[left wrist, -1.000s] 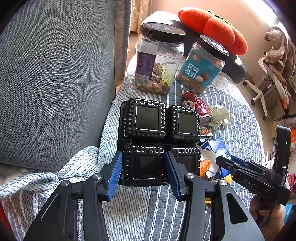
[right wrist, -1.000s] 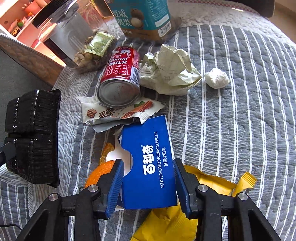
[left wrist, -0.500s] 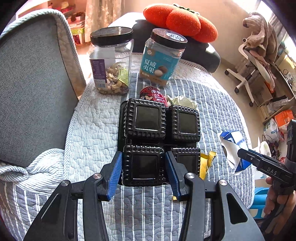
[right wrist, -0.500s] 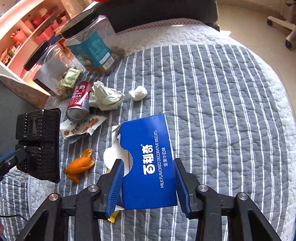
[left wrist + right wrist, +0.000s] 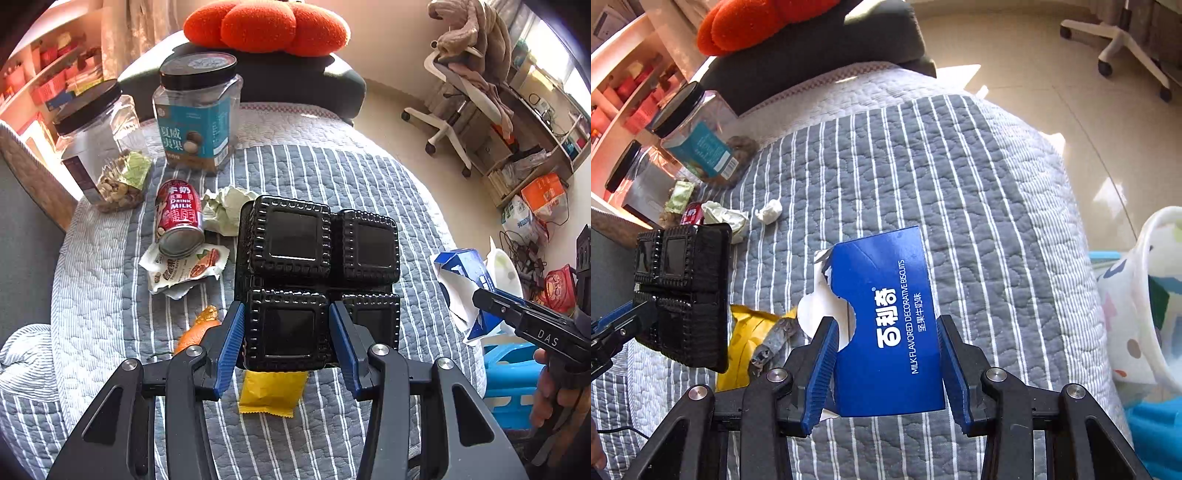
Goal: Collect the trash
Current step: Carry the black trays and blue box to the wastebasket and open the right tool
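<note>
Blue box [image 5: 886,332] btwn right claw [image 5: 884,363] fingers

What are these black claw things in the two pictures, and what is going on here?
They are no robot: a person carries a hand-held gripper in each hand, with a camera looking along its two fingers. The left hand-held gripper grips a black plastic tray. The right hand-held gripper grips a torn blue biscuit box, near a white patterned bin. On the striped quilt lie a red milk can, crumpled paper, a snack wrapper, orange peel and a yellow packet. Two nut jars stand behind.
</note>
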`<action>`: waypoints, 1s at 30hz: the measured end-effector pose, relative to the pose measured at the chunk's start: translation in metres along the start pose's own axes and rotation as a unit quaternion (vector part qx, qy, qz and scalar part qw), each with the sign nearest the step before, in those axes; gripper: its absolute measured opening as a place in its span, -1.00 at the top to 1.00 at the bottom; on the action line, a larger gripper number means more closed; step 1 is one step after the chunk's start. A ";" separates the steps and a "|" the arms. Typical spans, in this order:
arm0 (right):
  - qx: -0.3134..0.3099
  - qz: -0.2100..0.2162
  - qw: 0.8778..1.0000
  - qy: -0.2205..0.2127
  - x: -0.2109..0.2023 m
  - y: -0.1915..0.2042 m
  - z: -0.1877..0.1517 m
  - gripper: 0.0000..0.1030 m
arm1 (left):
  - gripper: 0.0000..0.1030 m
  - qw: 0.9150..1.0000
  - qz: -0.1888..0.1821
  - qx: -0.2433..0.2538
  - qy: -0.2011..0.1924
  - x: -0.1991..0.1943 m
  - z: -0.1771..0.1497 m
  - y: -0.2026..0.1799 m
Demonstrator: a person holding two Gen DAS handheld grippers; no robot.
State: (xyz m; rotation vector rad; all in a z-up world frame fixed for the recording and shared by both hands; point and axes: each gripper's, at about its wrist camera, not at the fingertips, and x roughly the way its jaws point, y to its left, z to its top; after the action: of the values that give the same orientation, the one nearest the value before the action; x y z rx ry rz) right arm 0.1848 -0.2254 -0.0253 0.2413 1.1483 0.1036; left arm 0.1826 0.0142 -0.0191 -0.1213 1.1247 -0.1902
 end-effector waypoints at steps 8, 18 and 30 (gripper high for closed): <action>0.049 -0.024 0.998 -0.014 -0.026 -0.070 -0.008 0.08 | 0.04 0.999 -0.029 0.041 0.009 0.023 0.009 -0.072; 0.132 -0.071 0.988 -0.036 -0.061 -0.174 -0.022 0.08 | 0.04 0.995 -0.061 0.079 0.021 0.048 0.008 -0.156; 0.232 -0.084 0.967 -0.062 -0.077 -0.257 -0.026 -0.21 | 0.04 0.989 -0.095 0.113 0.020 0.067 0.005 -0.234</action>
State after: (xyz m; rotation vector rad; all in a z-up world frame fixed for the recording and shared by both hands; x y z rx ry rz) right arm 0.1192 -0.4866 -0.0291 0.5563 1.0522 -0.3307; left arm 0.1943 -0.2282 -0.0310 -0.0214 1.1237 -0.4903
